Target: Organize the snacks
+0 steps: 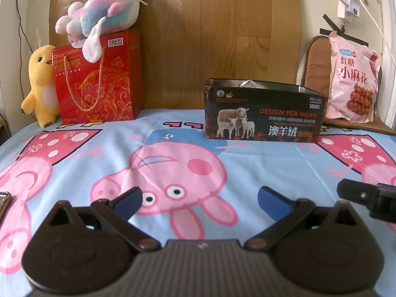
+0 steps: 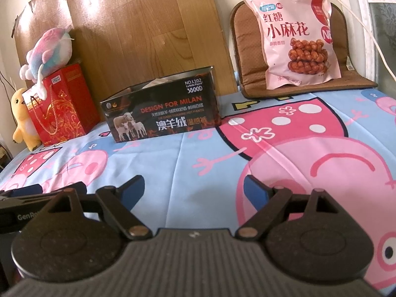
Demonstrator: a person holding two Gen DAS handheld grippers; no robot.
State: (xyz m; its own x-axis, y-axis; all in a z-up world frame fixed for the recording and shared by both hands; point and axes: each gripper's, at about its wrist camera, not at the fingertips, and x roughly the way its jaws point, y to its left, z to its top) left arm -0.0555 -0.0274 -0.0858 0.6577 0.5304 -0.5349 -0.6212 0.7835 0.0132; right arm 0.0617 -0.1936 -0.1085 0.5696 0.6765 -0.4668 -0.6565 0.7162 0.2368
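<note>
A black open-topped box (image 1: 263, 113) printed with sheep stands at the far middle of the cartoon-print cloth; a silvery packet (image 1: 247, 84) shows inside it. The box also shows in the right wrist view (image 2: 163, 113). A pink snack bag (image 1: 352, 79) leans upright against a brown cushion at the far right, also in the right wrist view (image 2: 297, 37). My left gripper (image 1: 199, 201) is open and empty, low over the cloth, well short of the box. My right gripper (image 2: 194, 190) is open and empty beside it; its tip shows in the left wrist view (image 1: 366, 195).
A red gift bag (image 1: 99, 81) with a pink plush (image 1: 104, 10) on top stands at the far left, a yellow plush chick (image 1: 40, 81) beside it. A wooden board (image 1: 210, 24) backs the surface. A brown cushion (image 2: 247, 49) stands at the far right. A metallic object (image 1: 5, 203) lies at the left edge.
</note>
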